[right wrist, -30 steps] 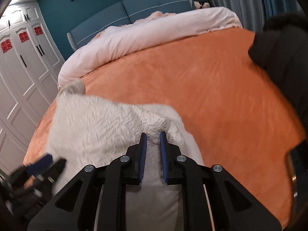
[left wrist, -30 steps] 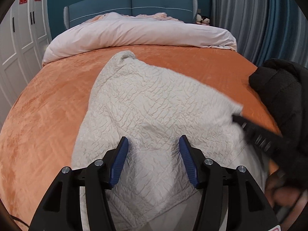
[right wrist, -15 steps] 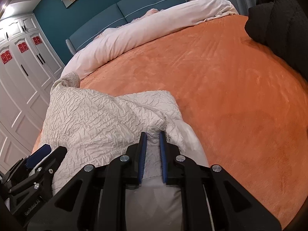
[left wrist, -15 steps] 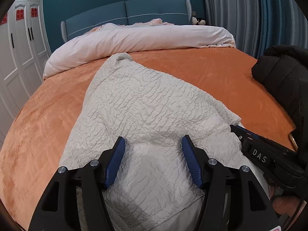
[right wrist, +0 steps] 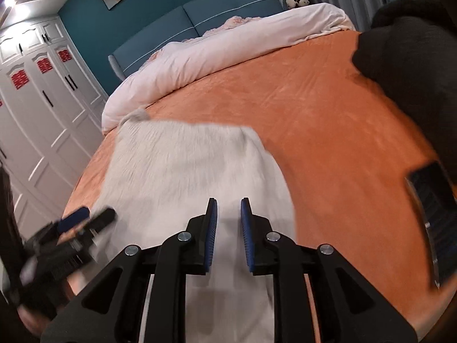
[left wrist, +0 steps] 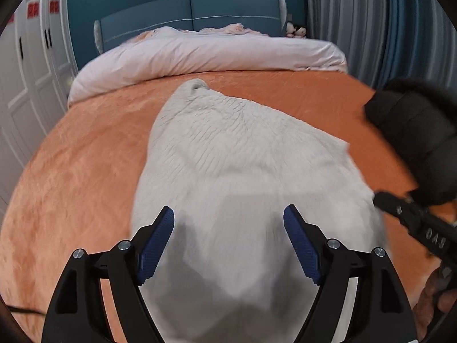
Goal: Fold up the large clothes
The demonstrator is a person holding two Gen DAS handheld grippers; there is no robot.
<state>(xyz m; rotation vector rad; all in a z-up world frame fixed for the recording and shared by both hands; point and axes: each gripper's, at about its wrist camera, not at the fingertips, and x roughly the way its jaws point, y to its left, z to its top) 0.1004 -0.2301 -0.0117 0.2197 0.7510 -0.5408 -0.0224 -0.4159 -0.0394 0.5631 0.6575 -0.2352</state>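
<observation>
A white crinkled garment [left wrist: 242,157] lies spread on the orange bedcover [left wrist: 85,171], its narrow end toward the pillows. My left gripper [left wrist: 228,208] hovers over its near part; the jaws are opening wide and nothing is pinched between them. In the right wrist view the same garment [right wrist: 185,165] lies flat under my right gripper [right wrist: 229,201]. Its jaws are opening to a narrow gap, and the cloth shows beneath the gap with no fold pressed by the pads. Each gripper shows in the other view: the right gripper [left wrist: 411,220] at the garment's right edge, the left gripper [right wrist: 82,220] at its left.
A black garment [left wrist: 414,131] is heaped on the bed's right side, the same black garment [right wrist: 414,57] filling the right wrist view's top right. A phone [right wrist: 431,223] lies near the right edge. A pale duvet [left wrist: 200,54] is bunched at the headboard. White wardrobes [right wrist: 42,114] stand left.
The right jaws have parted and let go of the fold they pinched. The left jaws have spread wider. Both grippers have drawn back a little, and the garment lies flatter.
</observation>
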